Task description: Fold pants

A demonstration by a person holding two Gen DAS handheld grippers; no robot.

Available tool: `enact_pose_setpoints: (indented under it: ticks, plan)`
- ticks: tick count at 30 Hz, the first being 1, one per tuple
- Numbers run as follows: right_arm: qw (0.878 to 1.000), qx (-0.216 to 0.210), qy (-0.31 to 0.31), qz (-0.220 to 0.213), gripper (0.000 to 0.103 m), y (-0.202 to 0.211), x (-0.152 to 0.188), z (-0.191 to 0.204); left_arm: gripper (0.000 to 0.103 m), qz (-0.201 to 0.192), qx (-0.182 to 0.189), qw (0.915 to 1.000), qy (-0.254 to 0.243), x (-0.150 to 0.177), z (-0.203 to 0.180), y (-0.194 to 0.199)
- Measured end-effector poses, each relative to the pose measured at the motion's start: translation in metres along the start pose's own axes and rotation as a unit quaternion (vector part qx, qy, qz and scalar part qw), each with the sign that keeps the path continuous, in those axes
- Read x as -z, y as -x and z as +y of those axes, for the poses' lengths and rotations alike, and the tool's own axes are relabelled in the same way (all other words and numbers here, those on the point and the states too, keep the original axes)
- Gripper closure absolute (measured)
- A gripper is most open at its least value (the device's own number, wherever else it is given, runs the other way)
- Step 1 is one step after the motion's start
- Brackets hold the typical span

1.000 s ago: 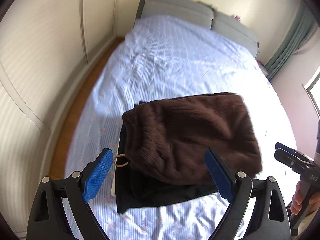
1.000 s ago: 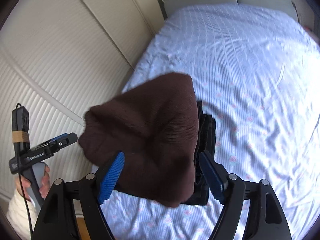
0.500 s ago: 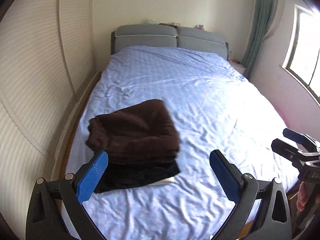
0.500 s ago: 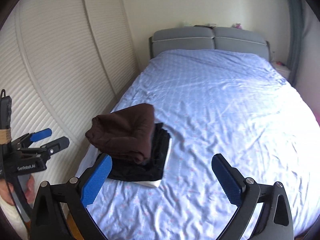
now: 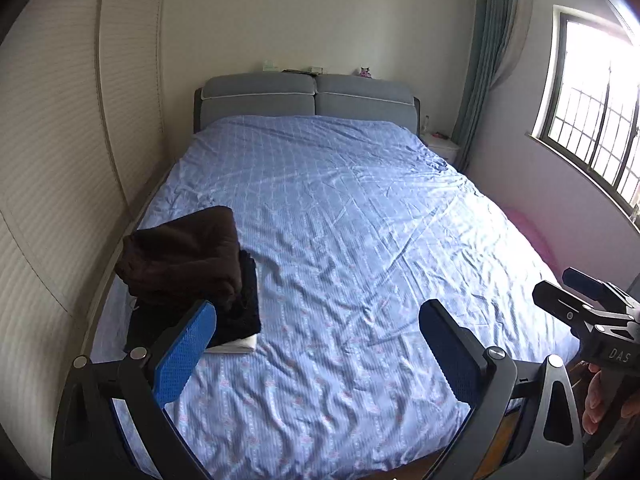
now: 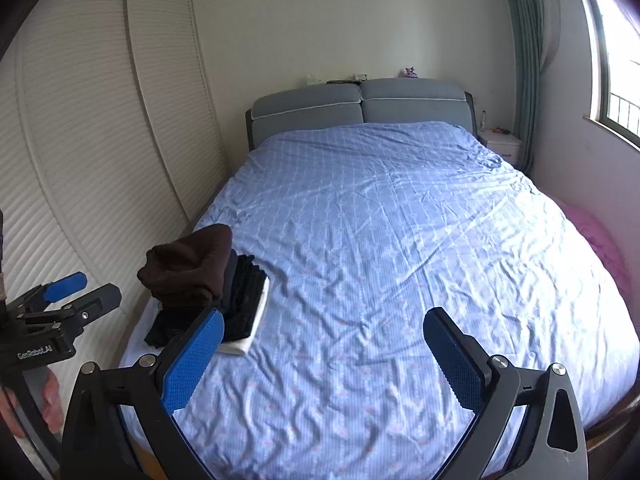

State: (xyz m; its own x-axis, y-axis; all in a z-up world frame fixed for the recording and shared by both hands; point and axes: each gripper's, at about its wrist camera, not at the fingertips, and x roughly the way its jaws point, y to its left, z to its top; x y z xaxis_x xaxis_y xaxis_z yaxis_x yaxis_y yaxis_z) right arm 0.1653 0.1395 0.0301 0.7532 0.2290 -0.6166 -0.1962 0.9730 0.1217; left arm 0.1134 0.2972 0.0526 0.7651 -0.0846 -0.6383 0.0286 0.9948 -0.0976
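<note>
Folded brown pants point(image 5: 180, 256) lie on top of a stack of folded black garments point(image 5: 240, 312) and a white one point(image 5: 236, 346) at the bed's near left edge; the pants also show in the right wrist view point(image 6: 188, 270). My left gripper point(image 5: 316, 344) is open and empty, held back from the bed's foot, with the stack behind its left finger. My right gripper point(image 6: 322, 350) is open and empty too. Each gripper shows at the edge of the other's view, the right one point(image 5: 576, 300) and the left one point(image 6: 76, 296).
The bed point(image 5: 360, 240) has a wrinkled blue sheet and a grey headboard point(image 5: 308, 96). Louvred wardrobe doors point(image 6: 88, 152) run along the left. A nightstand point(image 6: 500, 146), a curtain and a window point(image 5: 596, 128) are on the right.
Both grippers have pulled back and up from the brown pants, which now lie released on the stack. The view has widened from the pants to the whole bed.
</note>
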Motion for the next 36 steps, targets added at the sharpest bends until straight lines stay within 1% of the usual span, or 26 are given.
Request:
enact_pose_setpoints:
  ticks: [2,8,13,16,18,26,30,36]
  plan:
    - [1.000,0.002,0.003,0.001,0.002,0.015,0.005,-0.024,0.000,0.000,0.008,0.9999,0.007,0.008,-0.025,0.007]
    - [1.000,0.000,0.002,-0.001,0.002,0.063,0.026,-0.093,0.000,-0.012,0.001,0.9998,0.015,0.035,-0.094,0.030]
    - [1.000,-0.003,0.008,-0.001,0.002,0.093,0.041,-0.135,0.000,-0.014,0.007,0.9998,0.013,0.054,-0.138,0.048]
    - [1.000,-0.005,0.006,-0.002,0.002,0.108,0.048,-0.153,0.000,-0.014,-0.002,0.9999,0.002,0.060,-0.159,0.057]
    - [1.000,-0.006,0.003,-0.004,0.002,0.116,0.052,-0.162,0.000,-0.016,-0.007,0.9998,-0.008,0.061,-0.169,0.063]
    - [1.000,-0.001,-0.004,-0.019,0.002,0.140,0.063,-0.185,0.000,-0.037,-0.005,0.9988,-0.033,0.057,-0.203,0.079]
    - [1.000,0.001,-0.006,-0.022,0.002,0.146,0.065,-0.192,0.000,-0.047,-0.005,0.9981,-0.039,0.056,-0.212,0.082]
    - [1.000,0.004,-0.014,-0.024,0.002,0.151,0.066,-0.200,0.000,-0.047,-0.002,0.9979,-0.045,0.055,-0.219,0.080]
